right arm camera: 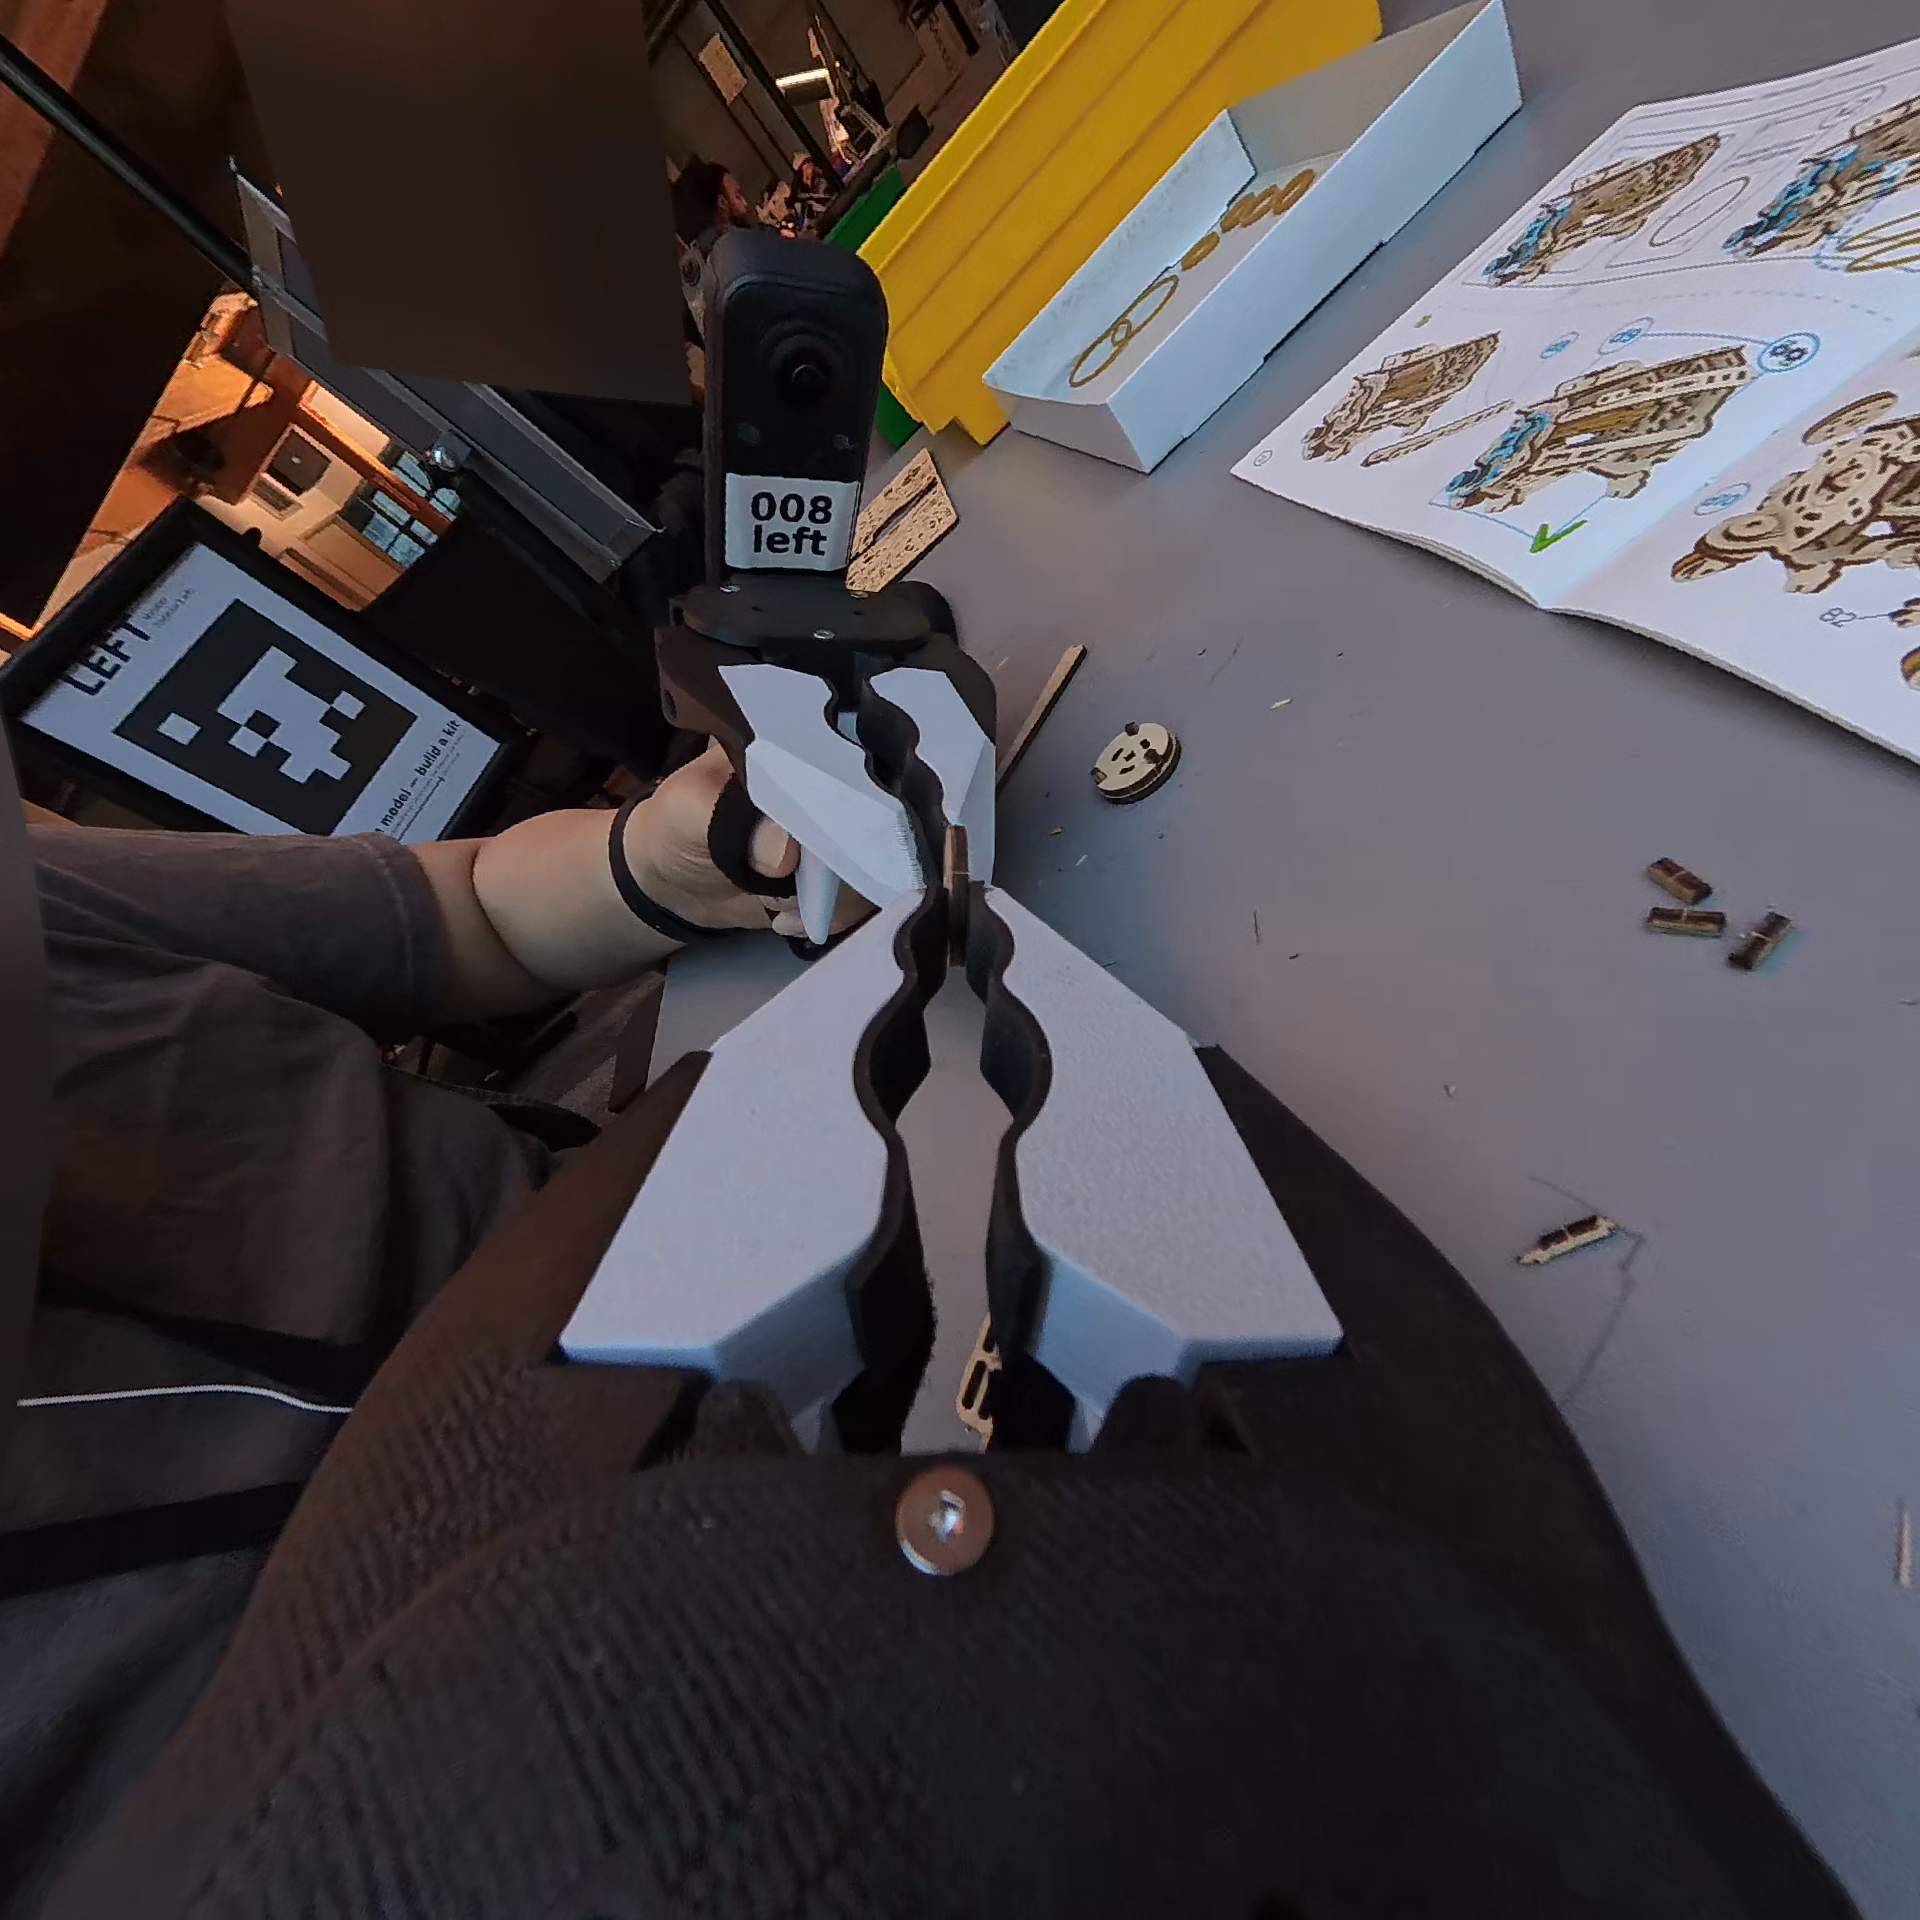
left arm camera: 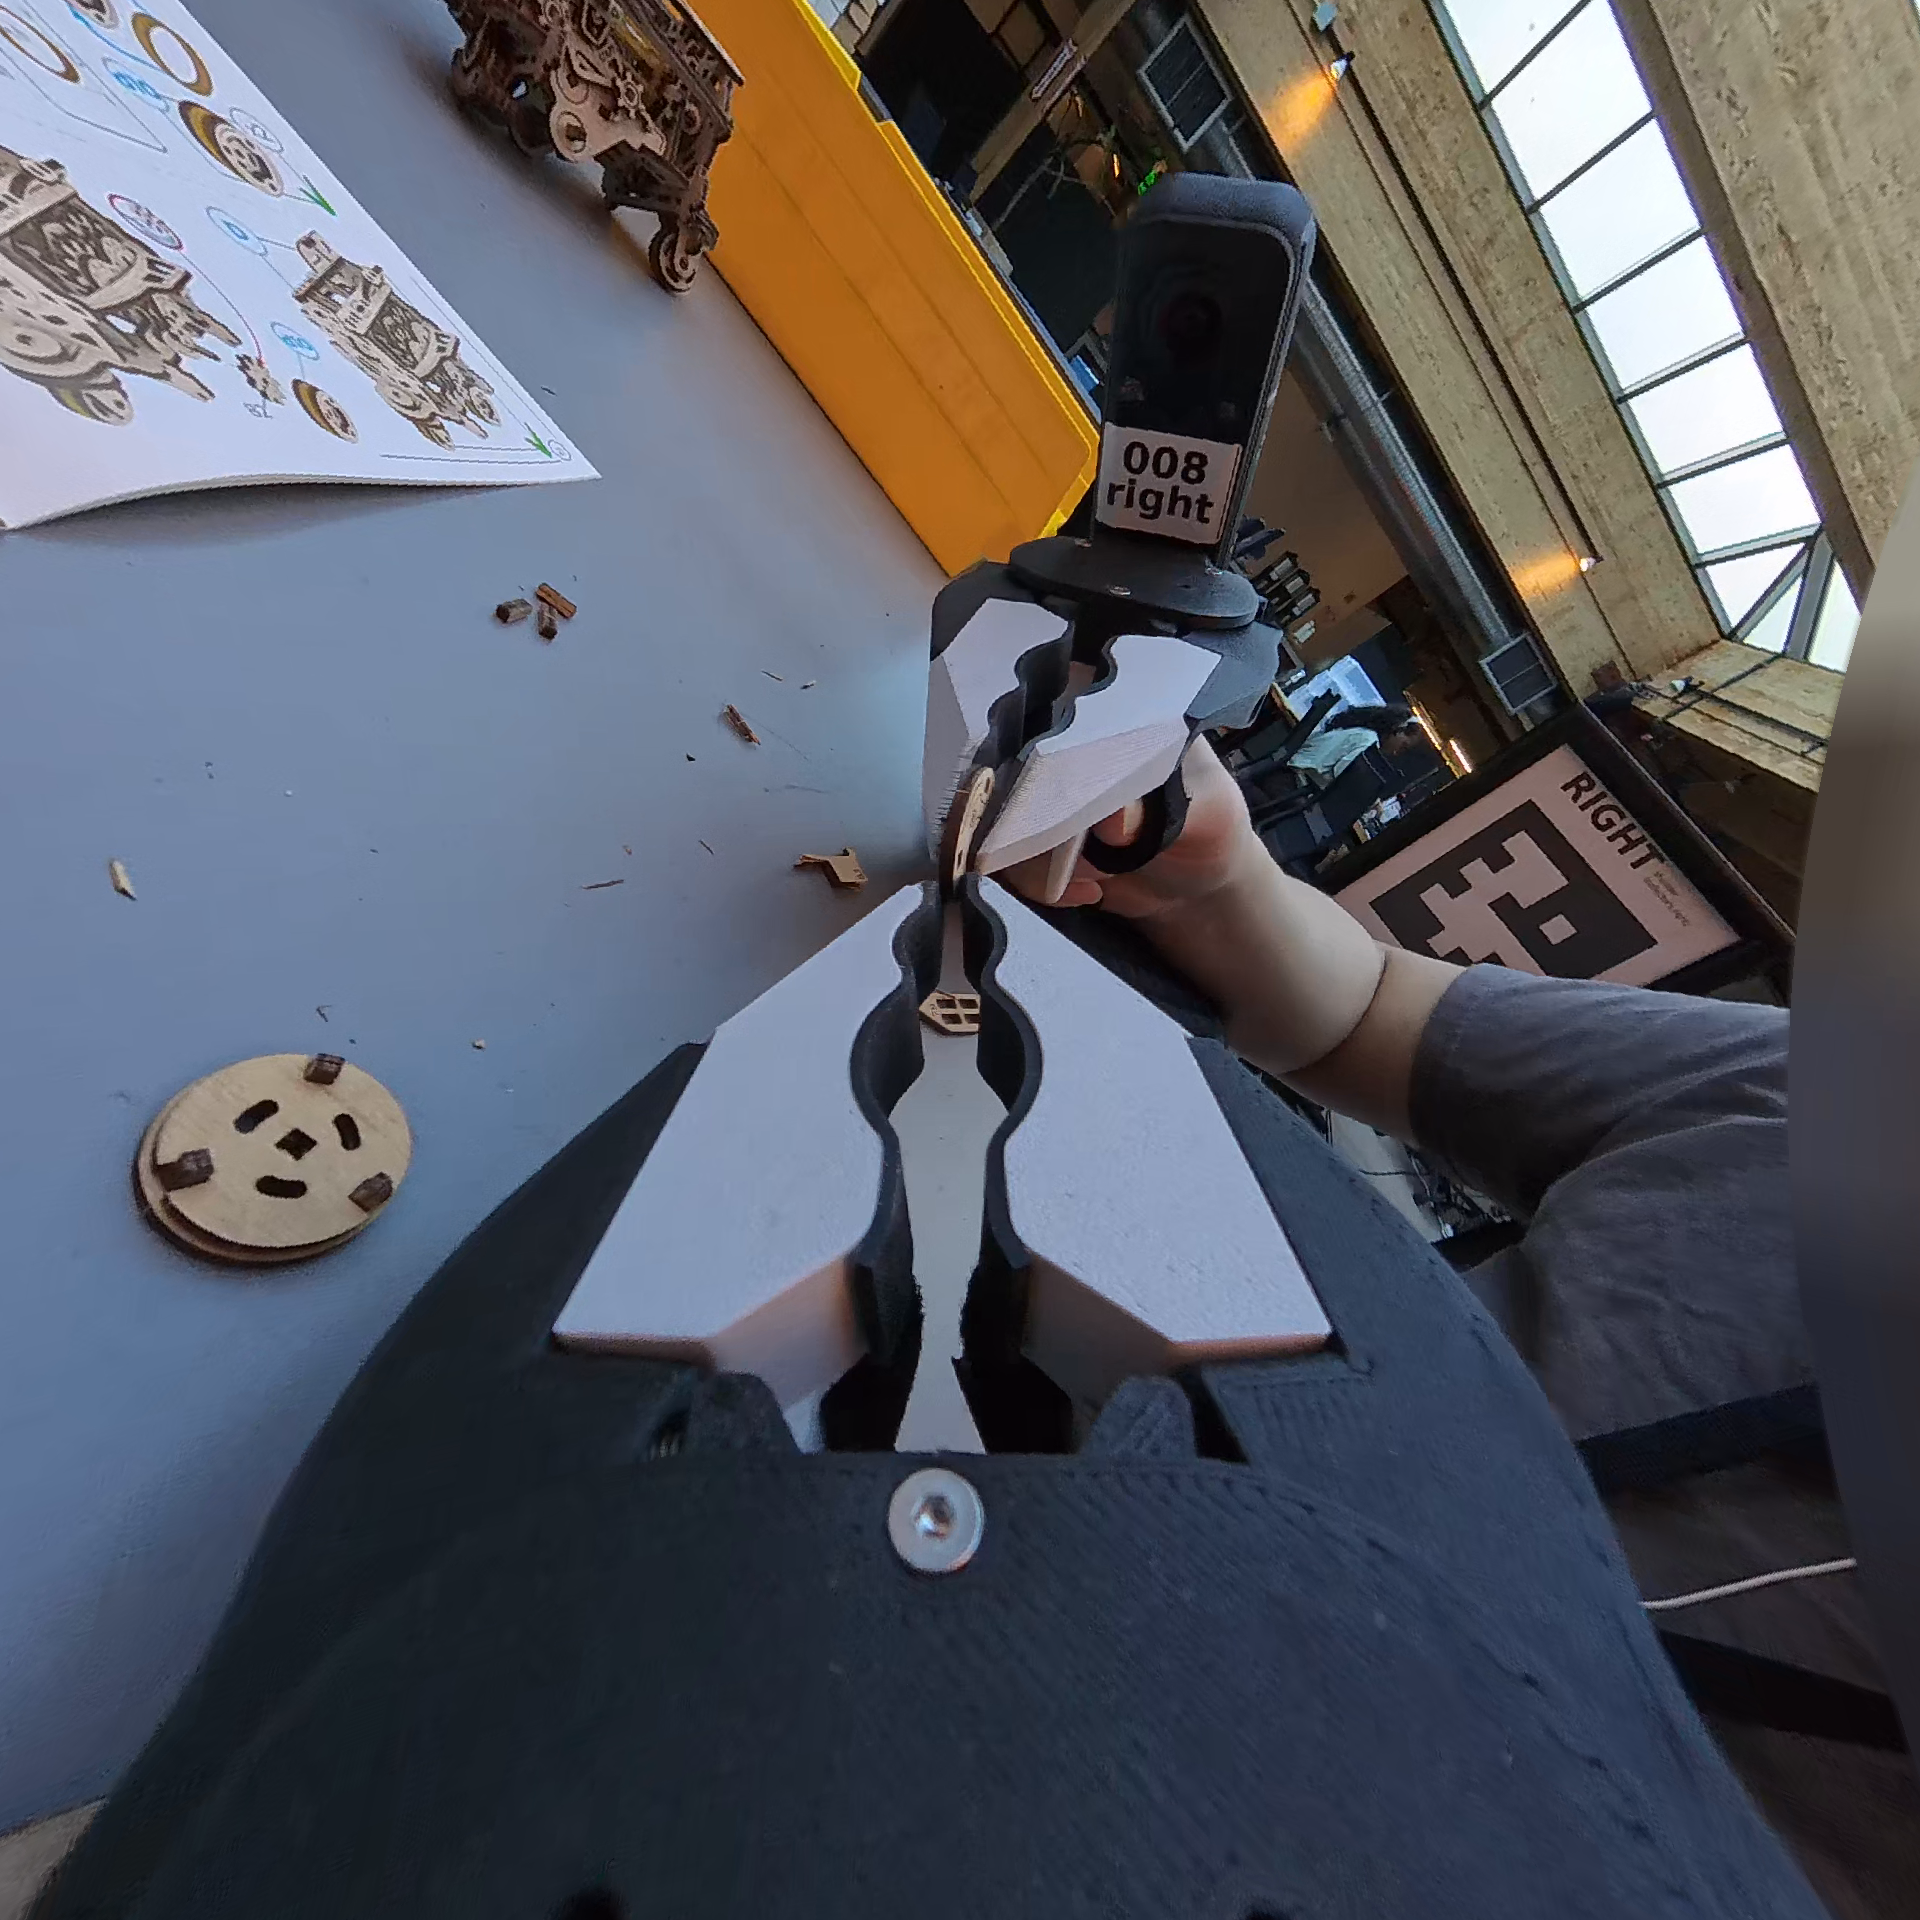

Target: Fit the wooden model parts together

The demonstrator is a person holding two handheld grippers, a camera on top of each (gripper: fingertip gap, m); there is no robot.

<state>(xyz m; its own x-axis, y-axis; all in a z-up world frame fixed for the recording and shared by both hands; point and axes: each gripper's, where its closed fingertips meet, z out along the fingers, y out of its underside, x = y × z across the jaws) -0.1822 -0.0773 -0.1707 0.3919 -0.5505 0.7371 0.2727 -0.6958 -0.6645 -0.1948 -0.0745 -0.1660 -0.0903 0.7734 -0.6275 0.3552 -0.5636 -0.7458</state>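
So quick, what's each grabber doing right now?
Left gripper: shut, pinching the edge of a small round wooden piece.
Right gripper: shut on that same wooden piece.

Both grippers meet tip to tip above the table, each closed down to a sliver. The left gripper (left arm camera: 951, 902) points at the right gripper (right arm camera: 953, 914), a bare hand (left arm camera: 1174, 847) with a dark sleeve behind each handle.
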